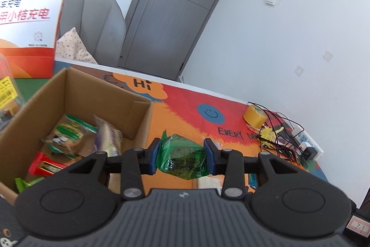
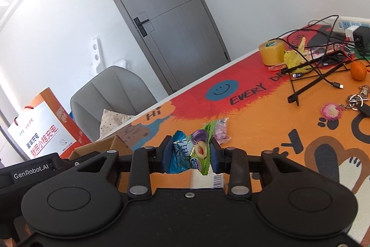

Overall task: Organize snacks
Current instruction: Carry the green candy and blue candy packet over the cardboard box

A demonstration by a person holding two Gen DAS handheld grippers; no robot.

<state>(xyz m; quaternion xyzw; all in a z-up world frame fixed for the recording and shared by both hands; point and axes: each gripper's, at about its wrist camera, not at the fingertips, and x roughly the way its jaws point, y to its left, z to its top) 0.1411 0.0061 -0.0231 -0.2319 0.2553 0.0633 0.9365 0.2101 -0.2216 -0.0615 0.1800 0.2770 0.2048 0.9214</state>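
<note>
Between each tongs' jaws, one snack: left tongs [image 1: 182, 155] green packet [image 1: 181, 160], right tongs [image 2: 191, 154] plum packet [image 2: 196, 149].

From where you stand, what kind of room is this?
Probably a room in a home or small office: a grey door, a padded grey chair, and a table with a bright cartoon mat holding a power strip.

A crinkled green snack packet [image 1: 181, 157] is hanging pinched at mid-air, three o'clock of the open cardboard box [image 1: 141, 118]; a plum-printed packet [image 2: 196, 151] is dangling likewise.
</note>
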